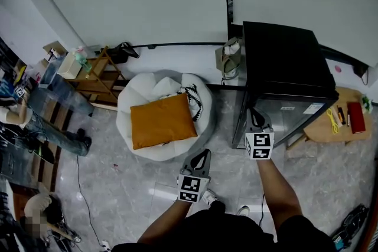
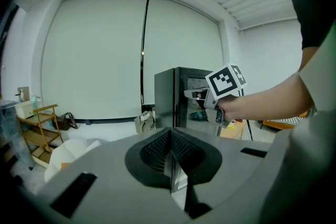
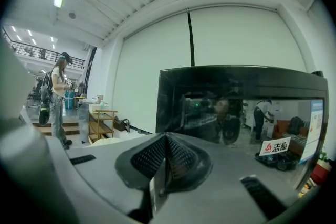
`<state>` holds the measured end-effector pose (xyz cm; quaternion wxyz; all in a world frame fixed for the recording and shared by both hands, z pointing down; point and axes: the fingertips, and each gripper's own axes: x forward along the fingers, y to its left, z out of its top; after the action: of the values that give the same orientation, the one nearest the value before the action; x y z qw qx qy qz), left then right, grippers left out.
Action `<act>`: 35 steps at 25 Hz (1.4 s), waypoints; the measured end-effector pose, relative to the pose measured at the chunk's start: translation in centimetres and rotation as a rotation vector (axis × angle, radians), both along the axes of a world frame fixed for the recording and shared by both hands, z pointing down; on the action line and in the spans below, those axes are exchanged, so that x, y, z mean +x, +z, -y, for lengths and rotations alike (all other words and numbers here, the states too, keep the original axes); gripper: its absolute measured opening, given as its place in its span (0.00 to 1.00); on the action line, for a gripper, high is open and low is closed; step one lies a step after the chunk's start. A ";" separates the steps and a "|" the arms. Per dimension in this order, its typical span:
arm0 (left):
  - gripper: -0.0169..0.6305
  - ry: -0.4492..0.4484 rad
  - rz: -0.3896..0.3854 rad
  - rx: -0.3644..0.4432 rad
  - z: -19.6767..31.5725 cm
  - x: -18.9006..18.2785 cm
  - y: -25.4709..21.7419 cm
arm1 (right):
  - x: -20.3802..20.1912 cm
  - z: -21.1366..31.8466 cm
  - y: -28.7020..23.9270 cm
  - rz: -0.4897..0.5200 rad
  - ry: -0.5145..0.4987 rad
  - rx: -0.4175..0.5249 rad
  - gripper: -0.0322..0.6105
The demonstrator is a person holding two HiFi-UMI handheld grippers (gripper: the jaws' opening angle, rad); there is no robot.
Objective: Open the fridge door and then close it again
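1. Seemingly, the door (image 1: 276,116) of the black fridge (image 1: 283,50) is shut flush against its cabinet; nothing shows whether it has been opened yet.
2. The right claw (image 1: 255,118) is held close to the door's glass front, its jaws pressed together on nothing, so no grip on the door edge is seen.
3. The left claw (image 1: 202,156) is kept back from the fridge over the floor (image 1: 136,186), jaws likewise pressed together and empty.
4. Room for the door's swing is judged adequate: bare floor lies in front.
5. Sideways room is tighter: a white beanbag (image 1: 142,91) with an orange cushion (image 1: 162,121) lies to the fridge's left, and a small round desk (image 1: 322,130) stands just beside its right.
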<state>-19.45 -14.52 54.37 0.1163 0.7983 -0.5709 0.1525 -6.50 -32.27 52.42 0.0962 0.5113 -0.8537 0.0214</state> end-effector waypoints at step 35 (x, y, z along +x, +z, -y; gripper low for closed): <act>0.06 0.043 -0.072 0.123 -2.6 9.9 -4.2 | 7.9 -16.7 -7.5 0.027 -0.129 0.090 0.08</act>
<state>-9.56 -11.90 50.18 0.0842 0.8209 -0.5575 0.0908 1.41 -15.61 44.91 0.0628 0.4585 -0.8863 -0.0161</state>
